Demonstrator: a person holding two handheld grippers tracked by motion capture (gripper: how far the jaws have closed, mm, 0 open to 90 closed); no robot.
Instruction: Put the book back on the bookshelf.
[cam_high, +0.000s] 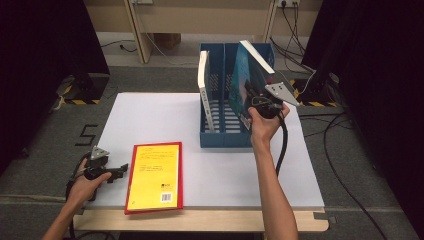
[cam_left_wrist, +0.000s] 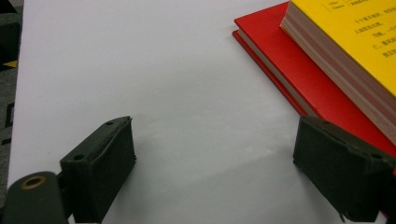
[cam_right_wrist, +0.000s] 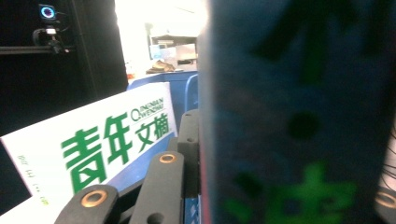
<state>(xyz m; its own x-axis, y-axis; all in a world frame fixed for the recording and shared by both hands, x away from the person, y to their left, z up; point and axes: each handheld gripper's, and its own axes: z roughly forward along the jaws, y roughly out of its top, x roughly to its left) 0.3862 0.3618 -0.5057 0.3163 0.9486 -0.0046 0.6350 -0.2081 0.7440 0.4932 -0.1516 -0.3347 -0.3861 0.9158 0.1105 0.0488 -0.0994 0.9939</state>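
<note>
One teal book (cam_high: 248, 85) hides right hand-held gripper (cam_high: 261, 100) jaws; title blurred.

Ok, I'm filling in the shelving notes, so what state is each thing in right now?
Teal book: lifted, tilted, over the rack's right slot.
Right gripper: shut on the teal book.
White book: upright in the left slot.
Blue rack: upright at the table's far side.
Yellow book: flat on a red book.
Left gripper: open, nothing between its jaws, beside the yellow book.
</note>
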